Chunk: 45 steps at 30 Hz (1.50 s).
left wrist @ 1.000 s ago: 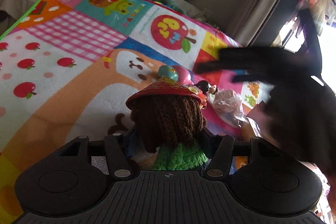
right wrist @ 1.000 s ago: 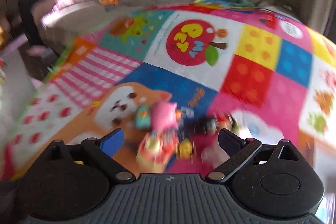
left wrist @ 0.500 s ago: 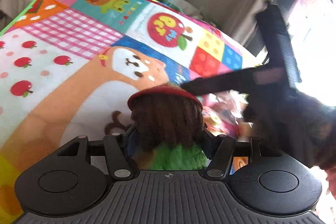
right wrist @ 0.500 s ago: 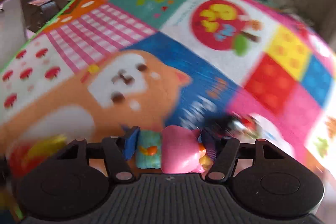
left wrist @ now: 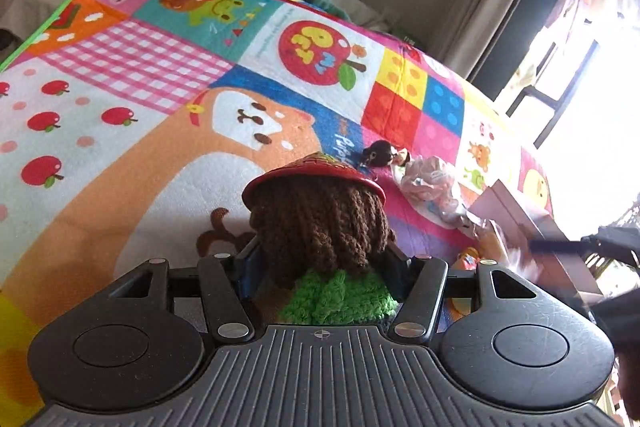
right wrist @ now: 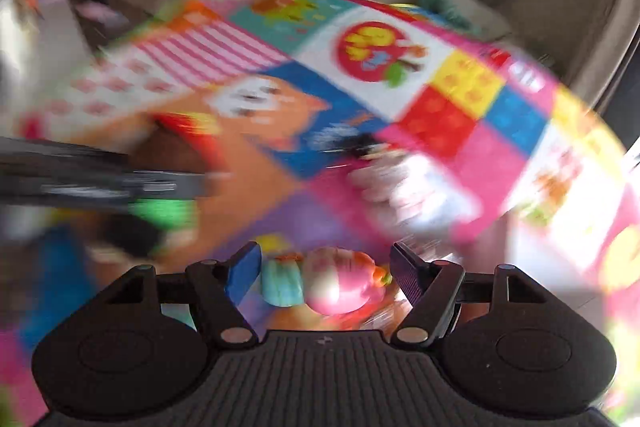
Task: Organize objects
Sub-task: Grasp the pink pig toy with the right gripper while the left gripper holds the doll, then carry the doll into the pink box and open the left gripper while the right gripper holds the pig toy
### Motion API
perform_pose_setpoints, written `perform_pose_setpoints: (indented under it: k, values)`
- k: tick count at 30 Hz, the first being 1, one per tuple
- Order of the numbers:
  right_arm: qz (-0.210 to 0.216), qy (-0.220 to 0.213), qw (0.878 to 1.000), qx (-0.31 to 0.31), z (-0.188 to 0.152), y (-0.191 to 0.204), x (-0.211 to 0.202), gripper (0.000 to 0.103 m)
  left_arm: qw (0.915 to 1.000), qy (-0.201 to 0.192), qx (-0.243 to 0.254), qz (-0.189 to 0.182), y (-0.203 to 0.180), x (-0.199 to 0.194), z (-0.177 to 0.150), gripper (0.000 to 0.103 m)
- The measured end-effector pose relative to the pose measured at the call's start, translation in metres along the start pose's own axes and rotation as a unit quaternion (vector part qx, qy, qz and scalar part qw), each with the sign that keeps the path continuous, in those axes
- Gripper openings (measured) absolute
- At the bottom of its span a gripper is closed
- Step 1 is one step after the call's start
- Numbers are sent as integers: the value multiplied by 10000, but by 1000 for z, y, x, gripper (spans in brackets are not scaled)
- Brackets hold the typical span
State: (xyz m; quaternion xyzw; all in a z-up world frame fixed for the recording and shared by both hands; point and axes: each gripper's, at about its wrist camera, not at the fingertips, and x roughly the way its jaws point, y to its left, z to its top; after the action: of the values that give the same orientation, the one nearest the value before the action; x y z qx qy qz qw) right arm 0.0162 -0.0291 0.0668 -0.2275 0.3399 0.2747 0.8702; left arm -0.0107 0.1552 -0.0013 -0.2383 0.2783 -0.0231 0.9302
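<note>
Left gripper point(left wrist: 322, 259) clenched on doll point(left wrist: 320, 227); right gripper point(right wrist: 324, 267) clamps pink toy point(right wrist: 340, 283) loosely, fast swing could fling it.

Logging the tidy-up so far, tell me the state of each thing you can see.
Left tongs: shut on crochet doll.
Crochet doll: held above the mat.
Right tongs: around pink toy, grip unclear through blur.
Pink toy: between the fingers.
Small doll: lying on play mat.
</note>
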Motion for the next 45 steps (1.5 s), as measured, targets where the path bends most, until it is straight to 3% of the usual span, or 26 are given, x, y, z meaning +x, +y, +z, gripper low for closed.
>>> perform_pose_setpoints:
  k: [2, 4, 6, 8, 10, 12, 15, 18, 22, 25, 33, 36, 42, 45]
  values:
    - [366, 50, 9992, 133, -19, 14, -11, 71, 10000, 43, 10, 6, -2, -1, 0, 63]
    - [401, 192, 9990, -23, -39, 31, -11, 71, 9999, 141, 8, -20, -5, -3, -1, 63]
    - [188, 324, 9990, -238, -59, 39, -9, 69, 9996, 267, 69, -112, -9, -8, -4, 63]
    - [-91, 153, 9996, -214, -72, 33, -14, 69, 9990, 361, 165, -213, -14, -14, -11, 63]
    - [-597, 101, 9981, -69, -77, 20, -19, 69, 9987, 330, 281, -268, -20, -18, -20, 63]
    - [-686, 49, 9970, 357, -83, 0, -23, 70, 9984, 194, 450, -284, -23, -19, -27, 63]
    - [-383, 61, 9908, 1300, -101, -26, -25, 71, 9983, 186, 366, -418, -18, -14, -24, 63]
    - [-355, -153, 9833, 1779, -116, -26, -25, 73, 9975, 205, 512, -440, -16, -9, -18, 63]
    - [-318, -601, 9798, 1880, -106, -19, -30, 72, 9974, 234, 560, -389, -13, -9, -17, 63]
    - [-190, -811, 9816, 1716, -85, -12, -32, 72, 9967, 237, 765, -108, -23, -17, -22, 63]
    - [453, -496, 9871, 1451, -53, -4, 14, 72, 9936, 666, 876, 239, -32, -26, -16, 63]
    - [443, -543, 9890, 1303, -47, 3, 19, 67, 9944, 700, 776, 175, -28, -26, -15, 63]
    - [391, -624, 9900, 1206, -50, -2, -3, 40, 9943, 665, 806, 193, -30, -26, -17, 63]
    - [322, -615, 9891, 1296, -62, -15, -24, 41, 9944, 660, 803, 197, -30, -26, -17, 63]
